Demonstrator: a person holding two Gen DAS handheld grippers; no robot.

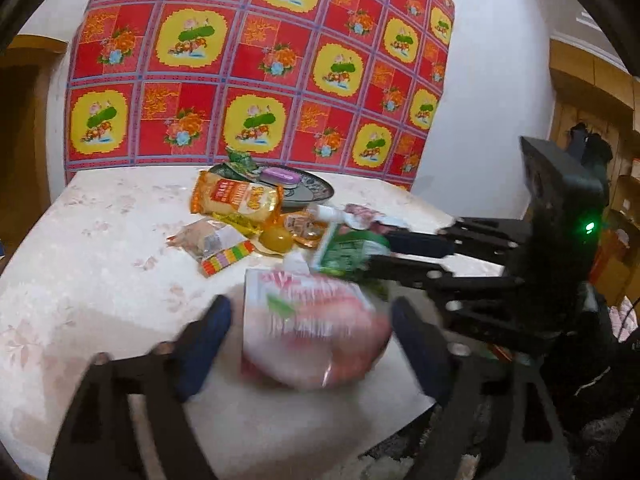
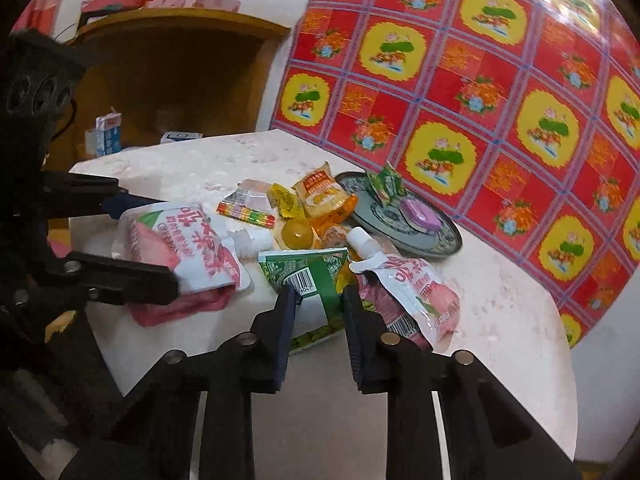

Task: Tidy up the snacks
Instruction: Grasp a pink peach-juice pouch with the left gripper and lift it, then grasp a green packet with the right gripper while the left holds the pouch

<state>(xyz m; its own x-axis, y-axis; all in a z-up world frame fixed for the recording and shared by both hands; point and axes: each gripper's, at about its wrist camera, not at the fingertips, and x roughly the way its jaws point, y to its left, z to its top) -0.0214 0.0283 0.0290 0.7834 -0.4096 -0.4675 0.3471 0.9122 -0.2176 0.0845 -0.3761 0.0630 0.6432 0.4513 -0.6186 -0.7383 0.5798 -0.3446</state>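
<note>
Plate [image 2: 440, 242] holds purple packet [image 2: 420, 213] and green packets [image 2: 386, 185]; left hand-held gripper [image 1: 310, 332] spread around seemingly unpinched pink pouch [image 1: 316, 320], right hand-held gripper [image 2: 318, 296] pinching green pack [image 2: 308, 276].

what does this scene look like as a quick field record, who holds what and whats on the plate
left hand-held gripper: fingers either side of a pink spouted pouch, grip unclear
right hand-held gripper: closed on a green packet
second pink pouch: lying on the table, right of the green packet
plate: holds a purple packet and a small green packet
loose pile: orange chip bag, rainbow candy strip, yellow jelly cup
</note>
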